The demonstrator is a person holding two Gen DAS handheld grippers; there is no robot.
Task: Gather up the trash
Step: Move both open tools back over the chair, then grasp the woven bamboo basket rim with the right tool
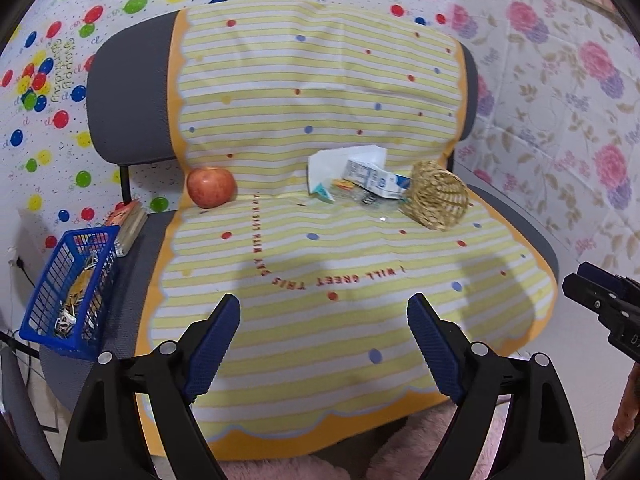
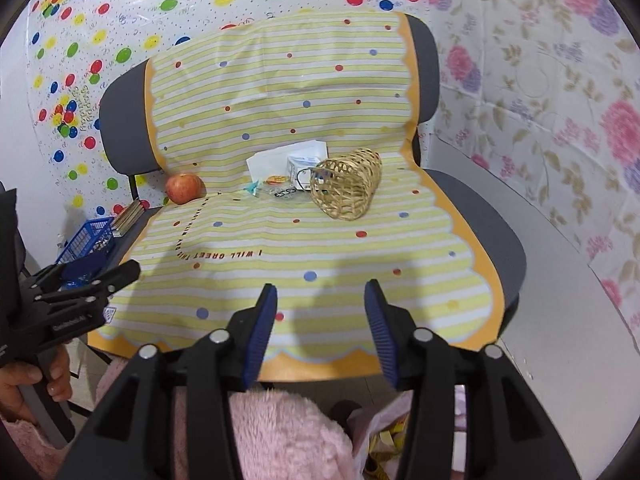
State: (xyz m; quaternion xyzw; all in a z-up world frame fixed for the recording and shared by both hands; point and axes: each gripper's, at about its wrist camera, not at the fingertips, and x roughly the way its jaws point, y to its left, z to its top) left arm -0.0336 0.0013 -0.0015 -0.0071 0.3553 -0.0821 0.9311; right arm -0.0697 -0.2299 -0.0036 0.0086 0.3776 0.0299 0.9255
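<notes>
A: Trash: a crushed milk carton (image 1: 378,179), paper and wrappers (image 1: 352,194) at the chair seat's back, beside a tipped wicker basket (image 1: 436,196).

B: Handling?

A: Likely light, crumply; pinch the carton's edge. Left gripper (image 1: 324,344) and right gripper (image 2: 322,326) hover wide open, empty.

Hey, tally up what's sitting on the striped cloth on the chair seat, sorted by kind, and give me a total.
Apple: 1
Woven wicker basket, on its side: 1
Milk carton: 1
White paper sheet: 1
Small wrappers: at least 3, exact number too jumbled to tell
Total: at least 7
</notes>
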